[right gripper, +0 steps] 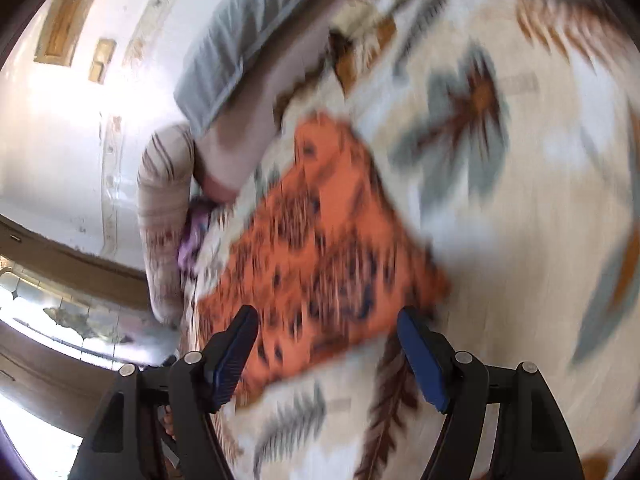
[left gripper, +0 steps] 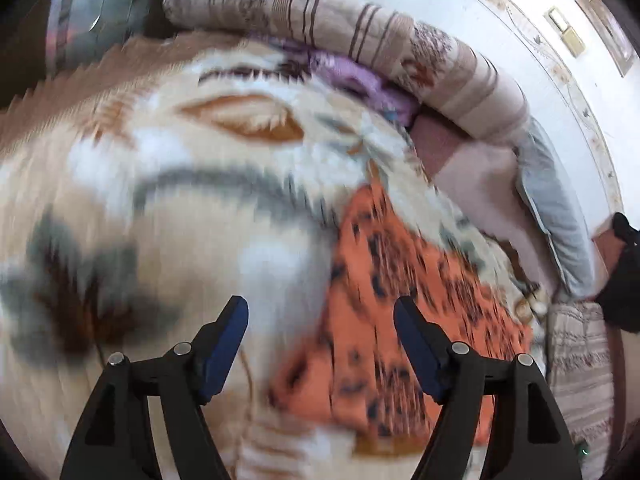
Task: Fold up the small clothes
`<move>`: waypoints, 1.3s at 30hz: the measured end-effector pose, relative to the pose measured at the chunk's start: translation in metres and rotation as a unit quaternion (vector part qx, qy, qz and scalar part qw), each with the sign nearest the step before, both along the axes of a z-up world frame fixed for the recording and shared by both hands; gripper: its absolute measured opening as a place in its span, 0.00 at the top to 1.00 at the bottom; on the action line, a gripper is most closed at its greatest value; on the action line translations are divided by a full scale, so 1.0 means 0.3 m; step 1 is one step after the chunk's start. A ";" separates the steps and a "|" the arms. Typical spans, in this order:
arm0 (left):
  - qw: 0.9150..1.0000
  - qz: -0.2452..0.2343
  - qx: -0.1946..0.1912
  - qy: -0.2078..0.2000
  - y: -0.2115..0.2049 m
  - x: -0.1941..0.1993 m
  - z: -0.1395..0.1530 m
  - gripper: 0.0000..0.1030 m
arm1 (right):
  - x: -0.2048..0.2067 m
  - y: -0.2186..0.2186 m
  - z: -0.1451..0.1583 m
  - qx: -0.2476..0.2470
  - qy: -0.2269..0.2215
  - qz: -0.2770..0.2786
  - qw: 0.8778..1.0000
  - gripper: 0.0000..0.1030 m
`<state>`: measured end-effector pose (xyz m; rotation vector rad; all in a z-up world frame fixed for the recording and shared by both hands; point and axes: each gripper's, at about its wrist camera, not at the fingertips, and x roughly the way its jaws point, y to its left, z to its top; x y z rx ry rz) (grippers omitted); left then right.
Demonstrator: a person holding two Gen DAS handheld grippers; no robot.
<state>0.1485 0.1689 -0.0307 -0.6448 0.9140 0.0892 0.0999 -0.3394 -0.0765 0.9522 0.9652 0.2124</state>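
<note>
Both grippers hang spread wide, holding nothing.
Left gripper [left gripper: 321, 320] and right gripper [right gripper: 328, 330] above orange cloth [right gripper: 320, 240] (blurred) on flowery blanket [left gripper: 160, 200].

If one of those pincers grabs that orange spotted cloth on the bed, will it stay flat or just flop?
Probably flop: the orange cloth lies thin and flat on the plush blanket, so it looks soft and light. A pinched corner would likely lift while the rest drags and drapes. It should not slide far, since the fuzzy blanket may grip it.

Both wrist views look down, close, over the bed's floral blanket [left gripper: 168, 208]; each shares the orange cloth [left gripper: 400, 300] [right gripper: 320, 248], seen from opposite sides.
</note>
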 end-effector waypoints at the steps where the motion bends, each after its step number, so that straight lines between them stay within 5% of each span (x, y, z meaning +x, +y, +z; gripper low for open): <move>1: 1.000 -0.003 -0.009 0.007 -0.026 -0.030 -0.019 0.26 | 0.006 0.022 -0.030 0.010 0.012 -0.001 1.000 0.27; 8: 0.998 0.008 0.000 0.060 -0.183 -0.087 -0.158 0.26 | 0.064 0.032 -0.129 0.057 0.040 -0.092 0.993 0.27; 11: 0.998 0.027 0.020 0.053 -0.201 -0.062 -0.157 0.26 | 0.076 0.035 -0.120 0.052 0.039 -0.113 0.991 0.27; 16: 0.997 0.051 -0.008 0.061 -0.169 -0.029 -0.159 0.29 | 0.098 0.028 -0.108 0.049 0.035 -0.145 0.988 0.32; 17: 0.997 0.053 -0.013 0.059 -0.161 -0.022 -0.157 0.35 | 0.107 0.024 -0.089 0.041 0.030 -0.142 0.989 0.39; 19: 0.997 0.051 -0.006 0.060 -0.145 -0.008 -0.154 0.63 | 0.134 0.037 -0.064 0.012 0.026 -0.129 0.991 0.45; 23: 0.996 0.059 -0.010 0.072 -0.134 0.008 -0.183 0.63 | 0.168 0.028 -0.103 -0.001 0.054 -0.137 0.989 0.45; 26: 0.997 0.050 -0.014 0.059 -0.154 0.022 -0.184 0.41 | 0.171 0.021 -0.128 0.008 0.051 -0.144 0.988 0.43; 28: 0.997 0.039 0.007 0.069 -0.175 0.047 -0.180 0.43 | 0.191 0.028 -0.125 0.000 0.045 -0.129 0.991 0.45; 29: 0.997 0.033 0.018 0.074 -0.181 0.059 -0.175 0.56 | 0.202 0.030 -0.125 -0.002 0.047 -0.121 0.992 0.70; 30: 0.997 0.022 0.018 0.077 -0.175 0.075 -0.164 0.82 | 0.210 0.031 -0.124 0.003 0.049 -0.115 0.992 0.83; 39: 1.000 0.001 0.010 0.004 -0.143 0.003 0.153 0.86 | 0.168 0.077 0.204 -0.026 -0.042 -0.073 0.996 0.85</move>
